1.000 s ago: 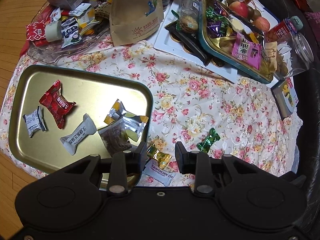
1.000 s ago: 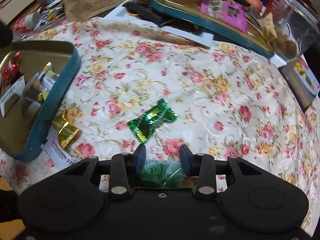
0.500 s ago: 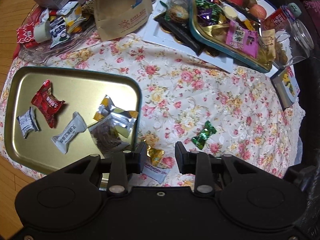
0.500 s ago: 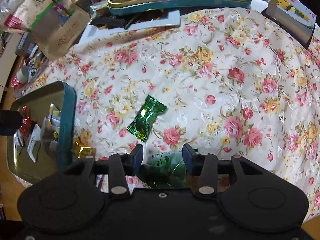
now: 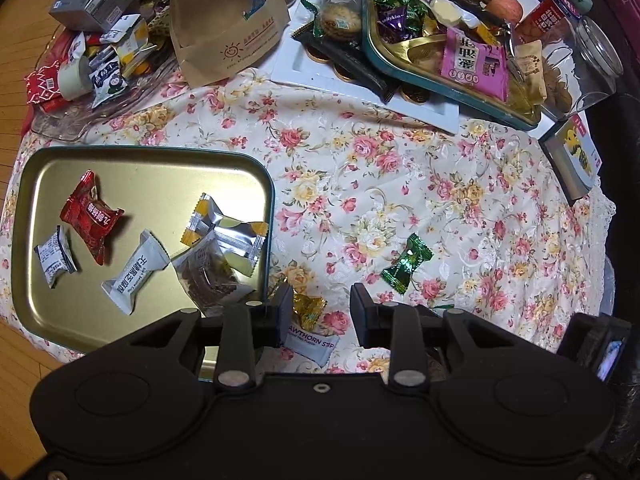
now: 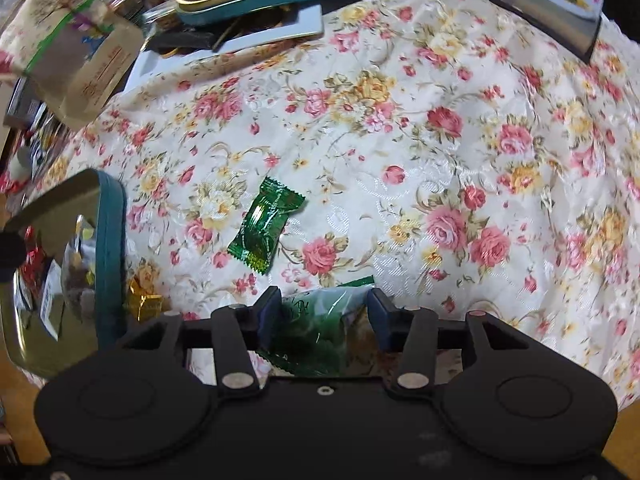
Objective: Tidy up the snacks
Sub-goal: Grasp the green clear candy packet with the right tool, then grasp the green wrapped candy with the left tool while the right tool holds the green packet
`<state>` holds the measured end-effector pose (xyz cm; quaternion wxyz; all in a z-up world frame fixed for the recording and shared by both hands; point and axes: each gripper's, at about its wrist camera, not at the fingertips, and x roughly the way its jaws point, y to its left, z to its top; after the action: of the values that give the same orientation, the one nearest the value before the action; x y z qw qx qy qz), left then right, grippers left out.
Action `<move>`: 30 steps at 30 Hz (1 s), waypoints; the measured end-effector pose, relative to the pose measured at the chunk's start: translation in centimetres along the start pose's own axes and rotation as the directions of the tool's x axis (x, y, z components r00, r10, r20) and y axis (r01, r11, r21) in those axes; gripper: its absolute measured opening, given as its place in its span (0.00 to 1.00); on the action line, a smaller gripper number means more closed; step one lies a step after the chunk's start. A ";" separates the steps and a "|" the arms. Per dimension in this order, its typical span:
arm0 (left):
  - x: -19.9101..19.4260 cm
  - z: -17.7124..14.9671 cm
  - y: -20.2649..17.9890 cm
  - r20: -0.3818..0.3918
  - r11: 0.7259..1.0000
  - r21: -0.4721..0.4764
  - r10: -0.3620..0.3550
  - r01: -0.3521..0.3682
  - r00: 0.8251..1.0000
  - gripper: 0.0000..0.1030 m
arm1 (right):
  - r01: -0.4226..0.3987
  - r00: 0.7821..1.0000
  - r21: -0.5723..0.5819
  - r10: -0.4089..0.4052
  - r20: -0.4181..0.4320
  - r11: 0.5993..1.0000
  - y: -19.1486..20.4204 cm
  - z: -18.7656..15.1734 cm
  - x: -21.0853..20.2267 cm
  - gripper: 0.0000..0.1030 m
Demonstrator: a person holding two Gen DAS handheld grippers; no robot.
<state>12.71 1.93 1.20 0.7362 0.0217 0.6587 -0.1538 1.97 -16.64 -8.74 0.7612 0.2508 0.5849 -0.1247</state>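
Note:
A gold tray [image 5: 160, 176] with a teal rim lies at the left and holds several wrapped snacks, among them a red one [image 5: 90, 216]. My left gripper [image 5: 322, 312] hangs open just right of the tray's near corner. A gold candy [image 5: 308, 308] and a white hawthorn packet [image 5: 312, 346] lie on the cloth below its jaws. A green candy [image 5: 407, 264] [image 6: 264, 224] lies loose on the floral cloth. My right gripper [image 6: 323, 312] points down over a clear green packet [image 6: 320, 324]. Its jaws are opening with the packet between them, and the pads are not pressing it.
A second teal tray [image 5: 370, 56] full of sweets sits at the back right on a white board [image 5: 400, 100]. A brown paper bag [image 5: 228, 28], a glass platter [image 5: 60, 124] of packets, a glass jar [image 5: 592, 64] and a small box [image 5: 572, 156] ring the cloth.
My right gripper's jaws have spread wider over the green packet and its wrist has rolled, so the cloth looks turned. My left gripper drifted a little away from the tray.

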 end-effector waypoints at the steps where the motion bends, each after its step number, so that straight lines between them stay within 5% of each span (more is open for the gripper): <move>1: -0.1 0.0 -0.1 0.002 1.000 0.004 -0.006 0.006 1.000 0.40 | 0.004 1.000 -0.002 -0.004 -0.005 1.000 0.2 0.1 0.1 0.52; 5: -0.3 0.0 -0.4 0.013 1.000 0.014 -0.007 0.007 1.000 0.40 | 0.035 0.999 -0.032 -0.035 -0.002 0.999 1.3 0.1 0.8 0.55; 12: -0.2 -0.3 -0.7 0.008 1.000 0.018 -0.001 0.001 1.000 0.40 | 0.128 0.991 -0.252 -0.113 0.074 0.959 3.8 -1.6 1.3 0.56; 22: 0.5 -1.2 -2.3 0.017 0.998 0.052 0.029 -0.030 0.999 0.40 | 0.103 0.990 -0.383 -0.055 0.133 0.918 2.4 -3.2 0.2 0.53; 30: 3.9 -1.1 -6.1 0.000 0.993 0.114 0.013 -0.013 1.000 0.40 | 0.049 0.994 -0.288 -0.019 0.108 0.956 -0.9 -2.5 -1.5 0.45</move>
<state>10.42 -4.41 -1.76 0.7344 0.0683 0.6491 -0.1862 -0.94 -16.27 -8.05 0.8170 0.1194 0.5605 -0.0636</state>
